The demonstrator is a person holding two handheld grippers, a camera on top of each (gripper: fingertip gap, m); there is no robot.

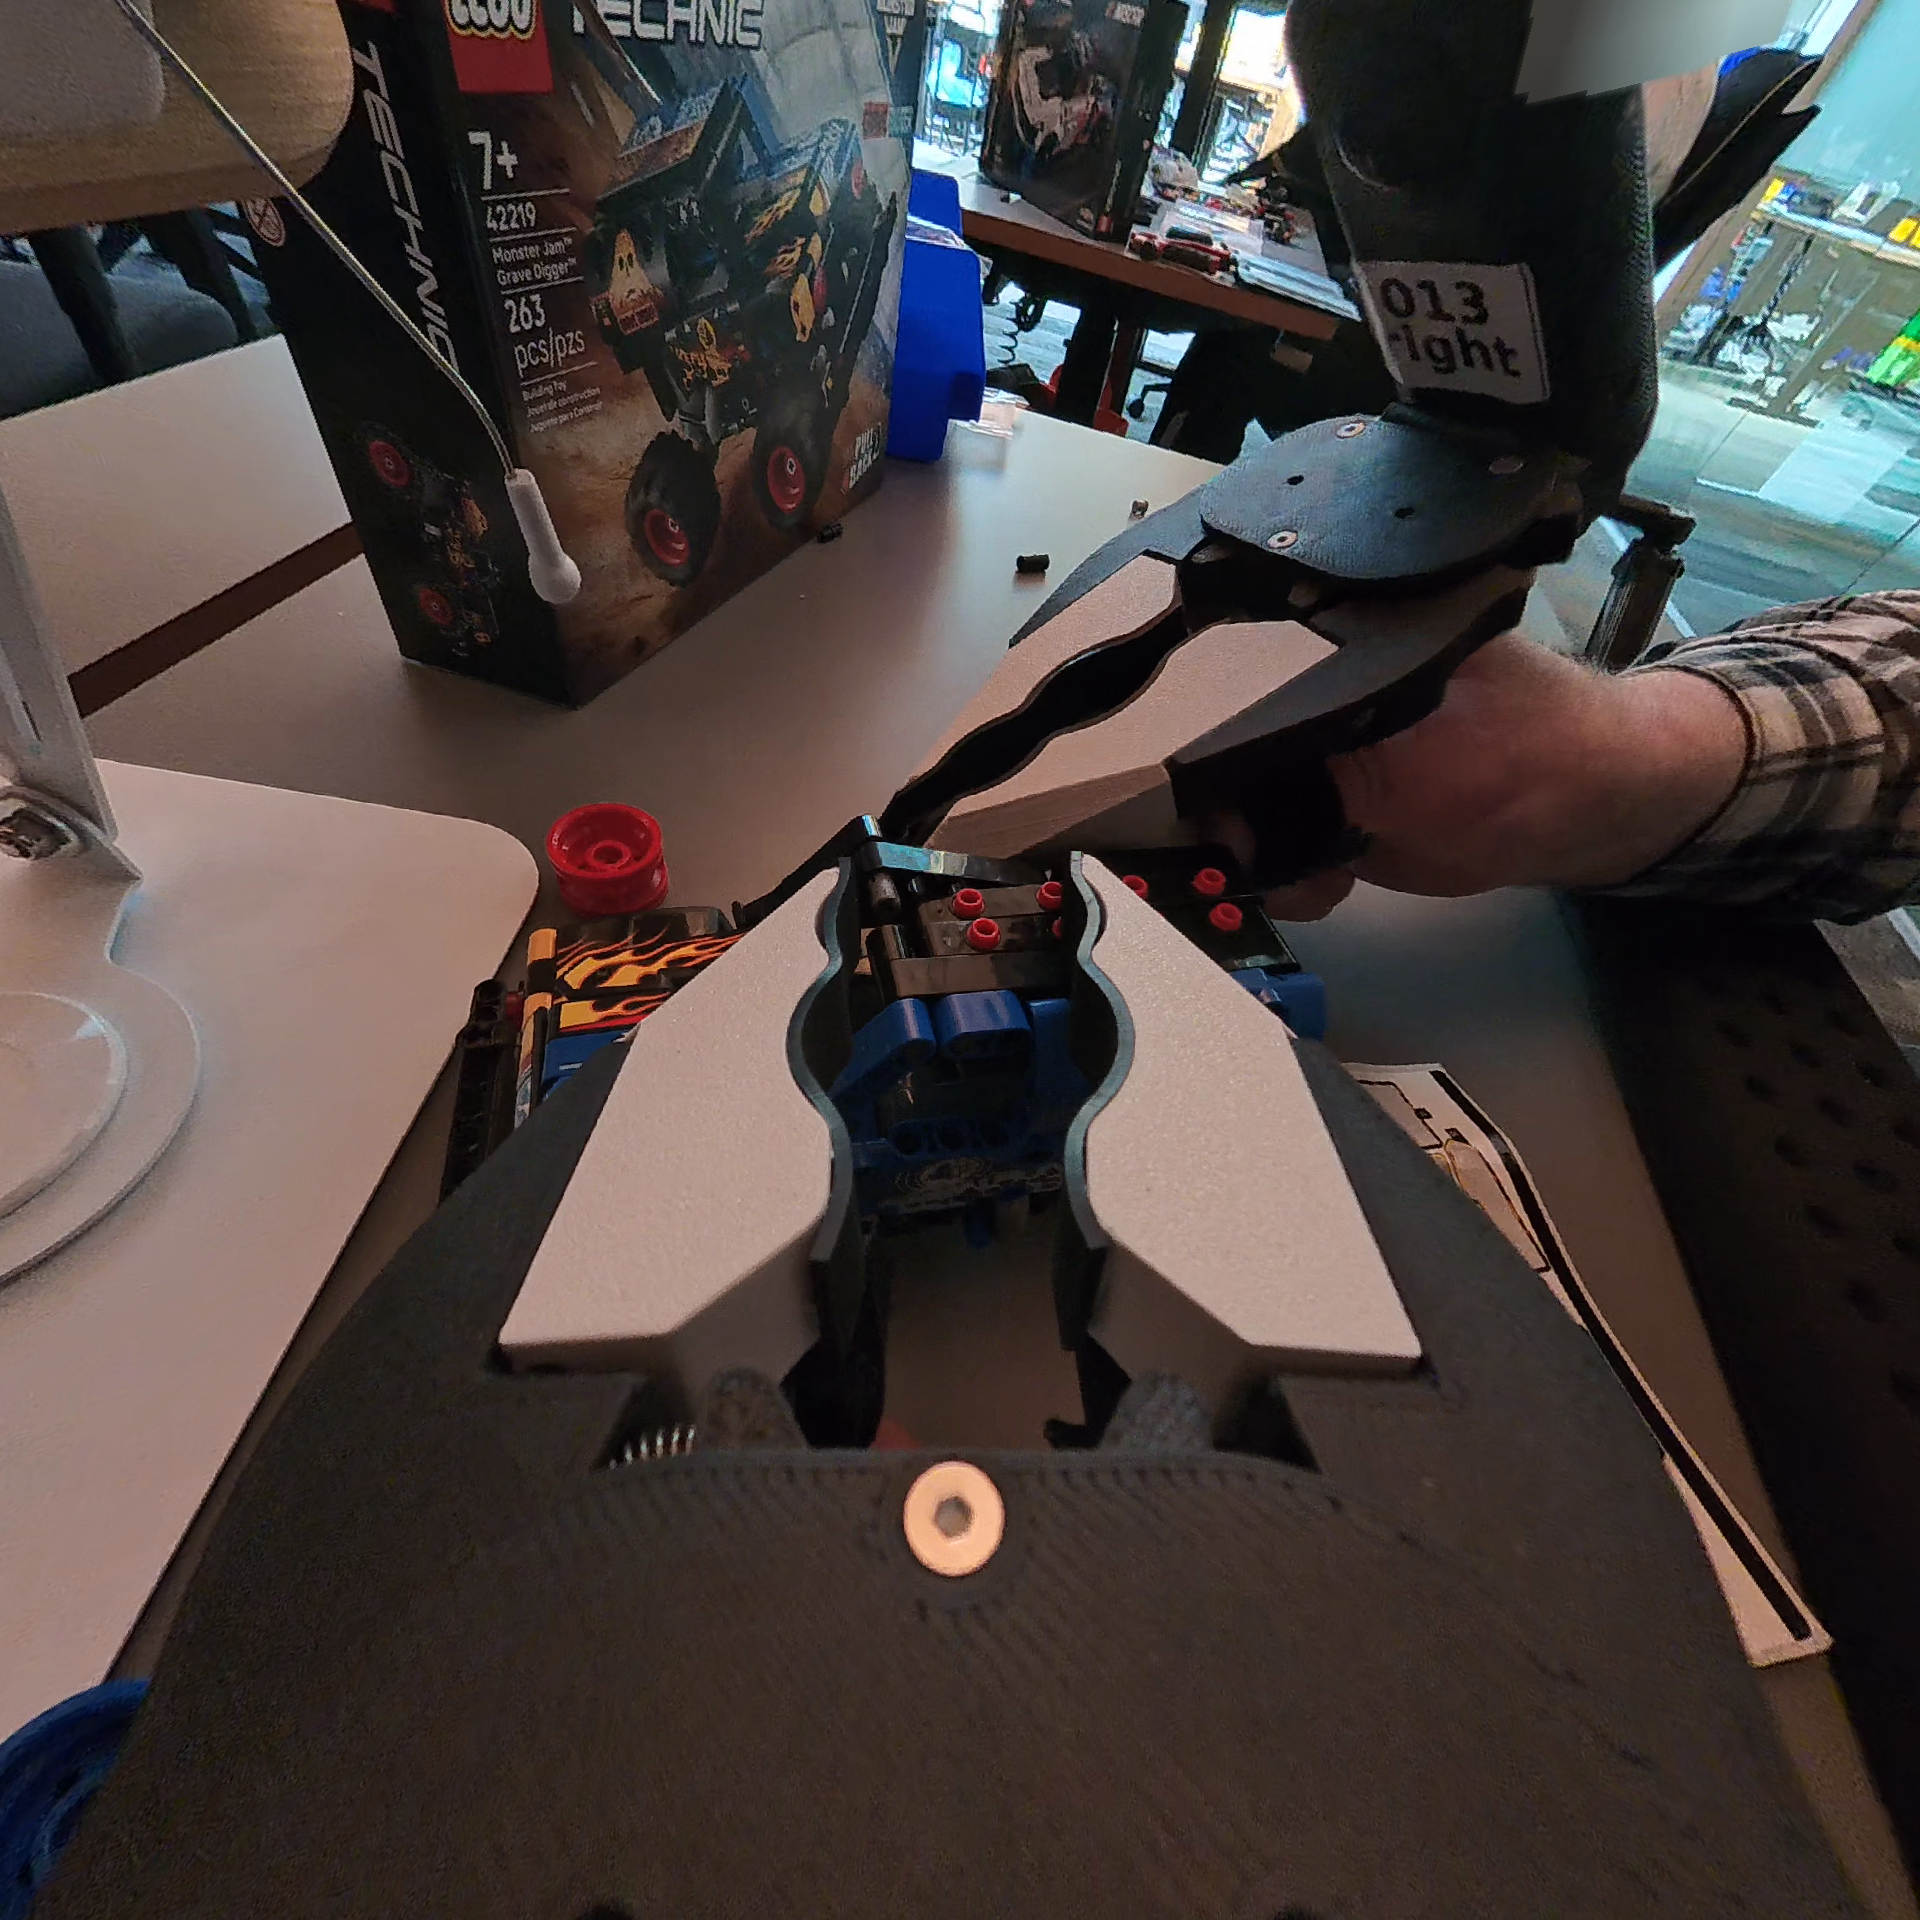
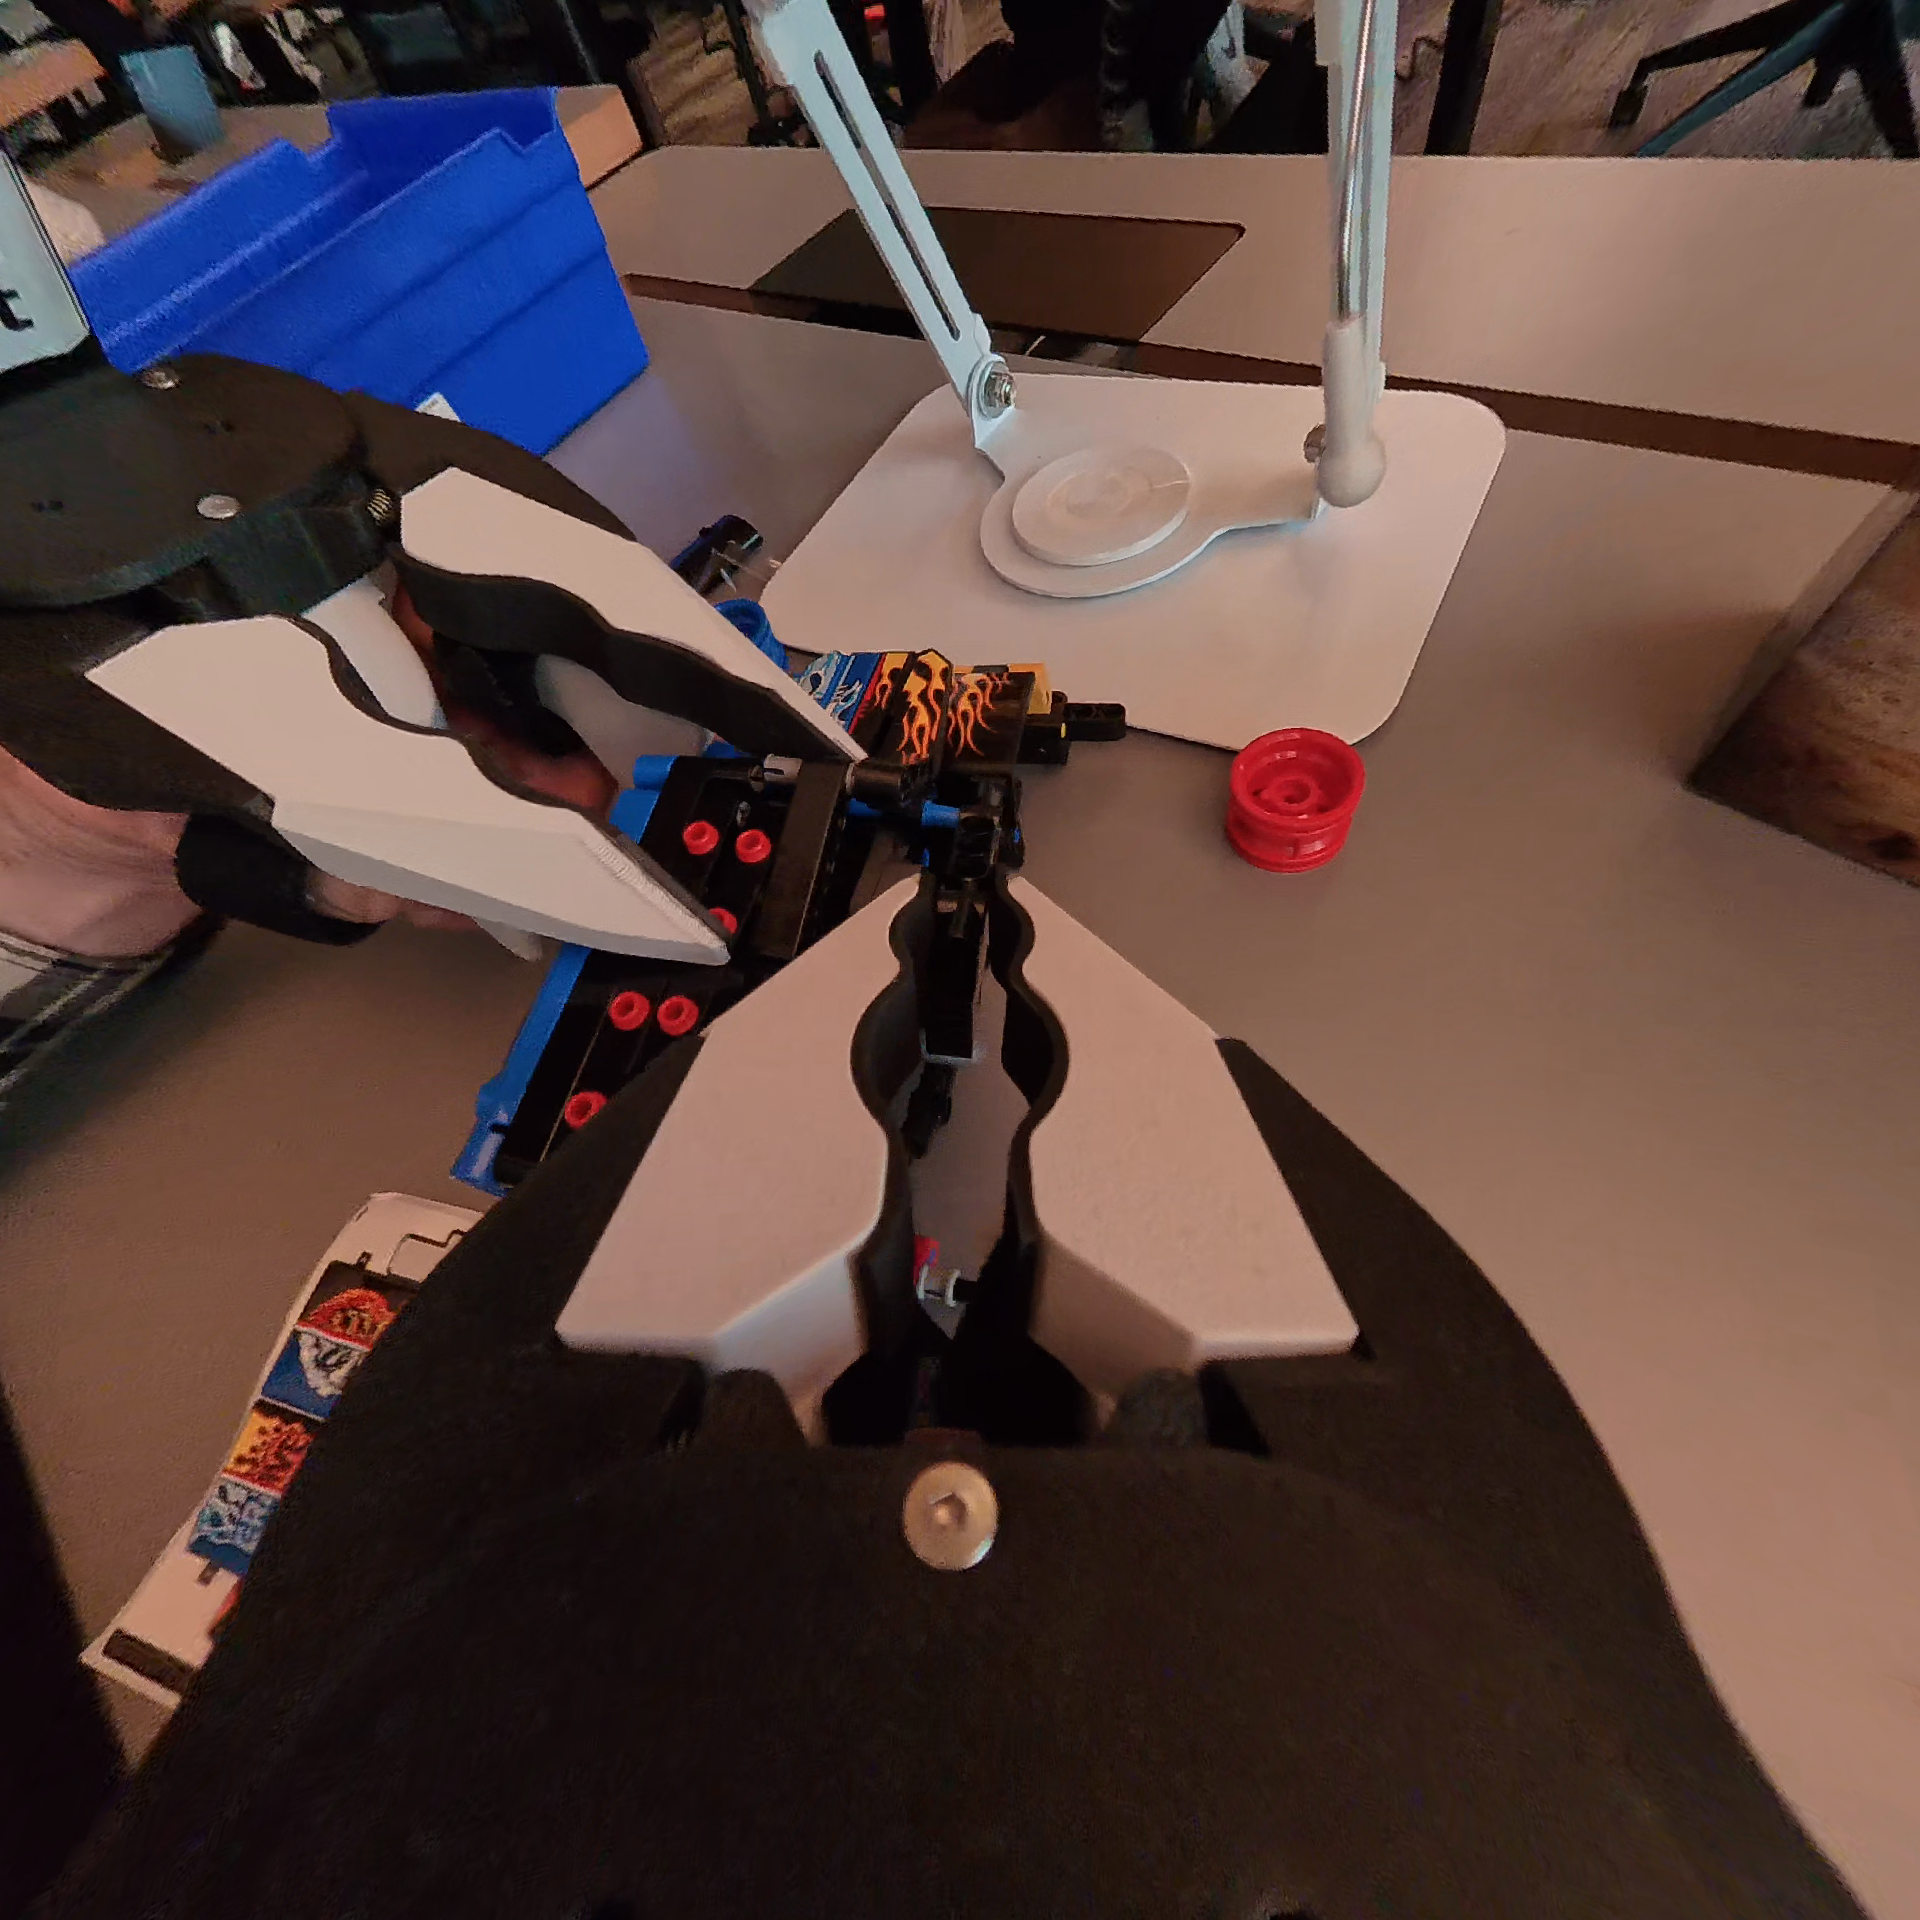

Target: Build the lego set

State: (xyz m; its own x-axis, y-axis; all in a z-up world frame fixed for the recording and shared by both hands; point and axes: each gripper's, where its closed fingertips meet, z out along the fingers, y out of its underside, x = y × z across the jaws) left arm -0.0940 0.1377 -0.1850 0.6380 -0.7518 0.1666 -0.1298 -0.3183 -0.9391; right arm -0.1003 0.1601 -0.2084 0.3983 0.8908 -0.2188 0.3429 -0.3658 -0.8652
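Here, the half-built lego truck (image 1: 966, 1049) lies on the grey table (image 1: 779, 675), between the white lamp base (image 1: 260, 987) and the printed sticker sheet (image 1: 1507, 1195). The left gripper (image 1: 961, 894) is closed around the model: its two white fingers press the blue and black body from both sides, with the red pins of the black frame visible just beyond the tips. In the right wrist view the same model (image 2: 727, 883) shows a panel with a flame pattern on its far side. The right gripper (image 2: 961, 894) is clenched on a thin black beam (image 2: 951, 987) that stands out from the frame, and the beam runs down between its wavy inner pads. In the left wrist view this right gripper (image 1: 914, 821) comes in from the right, held by a hand (image 1: 1538, 769) in a plaid sleeve, and its tips meet the far end of the model. A loose red wheel hub (image 1: 608, 857) rests on the table just beside the model, near the corner of the lamp base. Behind it stands the lego box (image 1: 623, 312) upright, with a blue bin (image 1: 935, 332) next to it. Some small black pins (image 1: 1032, 564) lie apart on the table further back.
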